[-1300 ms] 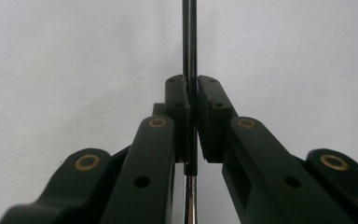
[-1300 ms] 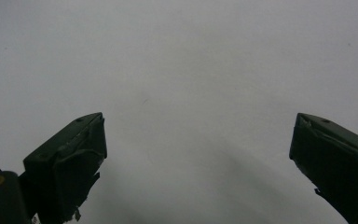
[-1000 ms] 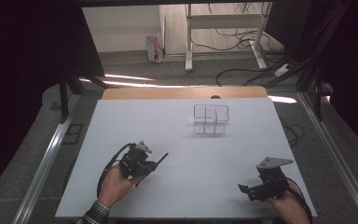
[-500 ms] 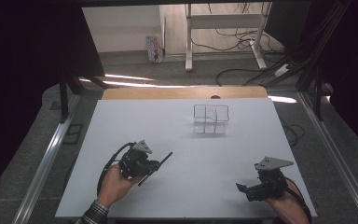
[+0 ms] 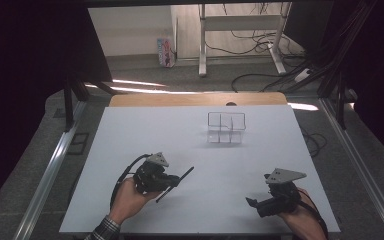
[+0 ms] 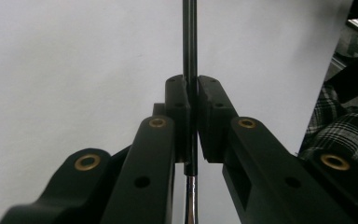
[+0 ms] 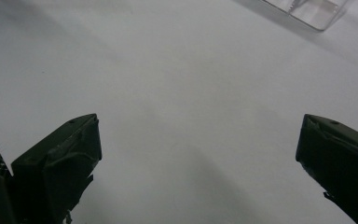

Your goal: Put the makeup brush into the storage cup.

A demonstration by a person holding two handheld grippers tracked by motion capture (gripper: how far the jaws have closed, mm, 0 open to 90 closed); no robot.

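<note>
Left claw (image 5: 172, 181), held low over the near-left part of the tabletop (image 5: 145, 130), is pressed together on a thin dark rod (image 5: 176, 184), prob. a pen or stylus. In the left gripper view the pads (image 6: 177, 116) pinch the rod (image 6: 189, 46) mid-length: it runs straight up between them, dark above, w/ a shinier metal stretch showing below the grip. From the high view the rod's long axis lies slantwise, one end toward the near-left by the person's left hand (image 5: 127, 197), the other pointing far-right, roughly toward the clear divided box (image 5: 225, 127). Rod is off the surface or just grazing it; can't tell which.

Right claw (image 5: 252, 203) sits near the tabletop's near-right edge, spread wide w/ nothing between the jaws; the right gripper view has bare white surface in the gap and a corner of the clear box (image 7: 307, 11) at top right. It points left, toward the other hand.

The box stands toward the far-centre, well apart from both claws, its small compartments looking vacant. It lies ahead and to the right of the rod's free tip, so the left hand, already carrying the rod, seems the one to bring it there, tip leading
</note>
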